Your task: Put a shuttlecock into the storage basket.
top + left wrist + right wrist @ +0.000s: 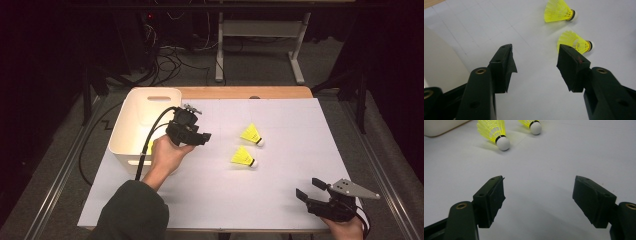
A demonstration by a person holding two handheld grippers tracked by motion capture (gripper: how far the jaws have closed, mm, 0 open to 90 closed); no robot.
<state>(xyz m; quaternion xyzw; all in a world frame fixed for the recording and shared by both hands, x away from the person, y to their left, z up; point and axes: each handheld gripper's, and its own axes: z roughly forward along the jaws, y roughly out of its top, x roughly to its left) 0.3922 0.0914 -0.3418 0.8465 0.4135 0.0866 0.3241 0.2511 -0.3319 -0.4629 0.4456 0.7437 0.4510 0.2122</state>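
Left claw (204, 136) hovers with jaws apart and empty beside the white bin (131, 125), facing two yellow shuttlecocks at its three o'clock on the surface (210, 195). Judged step: reaching; next, straddle the nearer shuttlecock (243, 157) and close. Right claw (306, 189) waits open at five o'clock.

The whole table (210, 195) is seen from a high view above the near edge, angled forward and down. Each gripper view is taken low and close over the white top, along its own jaws. The two yellow shuttlecocks (559, 11) (492, 131) are shared by all three.
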